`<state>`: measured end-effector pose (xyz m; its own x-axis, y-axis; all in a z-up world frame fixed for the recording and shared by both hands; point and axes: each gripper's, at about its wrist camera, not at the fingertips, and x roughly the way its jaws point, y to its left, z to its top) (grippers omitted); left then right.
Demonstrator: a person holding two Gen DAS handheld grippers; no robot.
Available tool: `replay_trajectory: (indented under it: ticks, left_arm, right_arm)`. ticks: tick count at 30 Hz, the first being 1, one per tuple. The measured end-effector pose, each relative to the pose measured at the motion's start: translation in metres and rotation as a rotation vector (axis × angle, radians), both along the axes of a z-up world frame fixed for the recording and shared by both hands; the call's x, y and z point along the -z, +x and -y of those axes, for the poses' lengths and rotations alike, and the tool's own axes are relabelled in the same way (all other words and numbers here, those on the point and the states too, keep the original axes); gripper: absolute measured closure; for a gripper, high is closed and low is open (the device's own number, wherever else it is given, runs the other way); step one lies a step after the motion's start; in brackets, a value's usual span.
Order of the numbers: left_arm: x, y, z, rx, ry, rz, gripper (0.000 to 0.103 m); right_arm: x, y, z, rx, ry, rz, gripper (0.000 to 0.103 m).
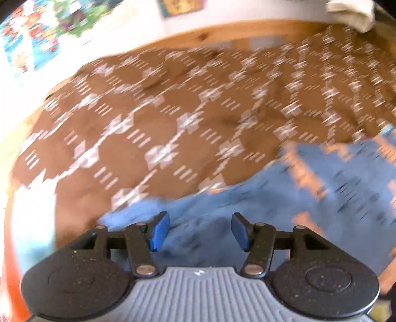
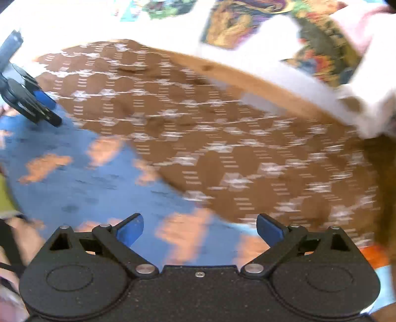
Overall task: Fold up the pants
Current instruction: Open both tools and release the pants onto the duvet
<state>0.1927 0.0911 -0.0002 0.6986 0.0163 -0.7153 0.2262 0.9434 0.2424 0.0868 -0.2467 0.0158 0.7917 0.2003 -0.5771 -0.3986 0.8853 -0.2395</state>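
The pants (image 1: 321, 188) are blue with orange patches and lie flat on a brown bedcover (image 1: 173, 119) with a white pattern. In the left wrist view they fill the lower right, and my left gripper (image 1: 200, 231) hovers over their near edge, open, its blue pads apart with only cloth below. In the right wrist view the pants (image 2: 74, 178) spread across the lower left. My right gripper (image 2: 200, 229) stands wide open above them with nothing between its fingers. The left gripper (image 2: 47, 109) also shows at the far left, over the pants' far edge. Both views are blurred.
A wooden bed frame (image 1: 222, 32) runs along the far side of the cover, with colourful pictures (image 1: 27, 42) on the wall behind. A pale cloth (image 1: 351, 12) lies at the top right corner. White fabric (image 2: 366, 111) sits at the bed's right end.
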Motion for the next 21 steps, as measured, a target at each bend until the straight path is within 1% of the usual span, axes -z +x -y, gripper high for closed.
replay_trajectory:
  ticks: [1,2,3,4,5,6,8,9,10,11,12,14,15,17,20,21]
  left_arm:
    - [0.0,-0.002,-0.01,-0.002,-0.021,-0.01,0.055]
    - [-0.003,-0.003,-0.017,0.0,-0.037,-0.013,0.058]
    - [-0.006,-0.004,-0.021,0.003,-0.039,-0.013,0.064]
    - [-0.008,-0.004,-0.023,0.003,-0.039,-0.016,0.065]
    - [-0.01,-0.005,-0.025,0.001,-0.047,-0.021,0.065]
    - [-0.012,-0.007,-0.026,0.001,-0.056,-0.021,0.065]
    - [-0.016,-0.011,-0.024,0.014,-0.074,-0.011,0.05]
    - [-0.019,-0.015,-0.022,0.017,-0.095,0.013,0.029]
    - [-0.021,-0.018,-0.02,0.016,-0.109,0.04,0.015]
    - [-0.022,-0.02,-0.018,0.017,-0.117,0.064,0.012]
    - [-0.022,-0.02,-0.014,0.019,-0.105,0.08,0.011]
    - [-0.014,-0.013,-0.003,-0.007,-0.018,0.066,0.012]
    - [-0.008,-0.008,-0.001,-0.034,0.02,0.046,0.014]
    - [-0.002,-0.003,0.001,-0.049,0.061,0.023,0.014]
    - [-0.004,-0.004,0.008,-0.032,0.1,0.018,0.012]
    - [-0.006,-0.004,0.011,-0.034,0.105,0.013,0.009]
  right_arm:
    - [0.005,-0.003,-0.013,-0.024,-0.008,-0.006,0.005]
    - [0.013,-0.004,-0.025,-0.036,-0.042,-0.016,0.005]
    - [0.02,-0.002,-0.033,-0.037,-0.081,-0.031,0.005]
    - [0.03,-0.001,-0.039,-0.028,-0.132,-0.055,0.004]
    - [0.038,0.001,-0.038,-0.009,-0.157,-0.075,0.002]
    - [0.041,0.003,-0.032,0.022,-0.13,-0.097,0.001]
    - [0.033,0.005,-0.016,0.106,-0.002,-0.142,0.002]
    - [0.029,0.003,-0.012,0.124,0.022,-0.133,0.002]
    - [0.023,-0.001,-0.01,0.136,0.028,-0.108,0.002]
    - [0.019,-0.005,-0.008,0.14,0.027,-0.088,0.002]
    - [0.017,-0.01,-0.008,0.135,0.03,-0.079,0.001]
    - [0.019,-0.013,-0.007,0.114,0.031,-0.095,0.001]
    - [0.025,-0.014,-0.007,0.108,0.004,-0.109,0.001]
    - [0.04,-0.016,-0.009,0.128,-0.083,-0.132,0.001]
    - [0.04,-0.018,0.013,0.199,-0.001,-0.146,0.001]
    - [0.038,-0.018,0.017,0.224,0.012,-0.136,0.001]
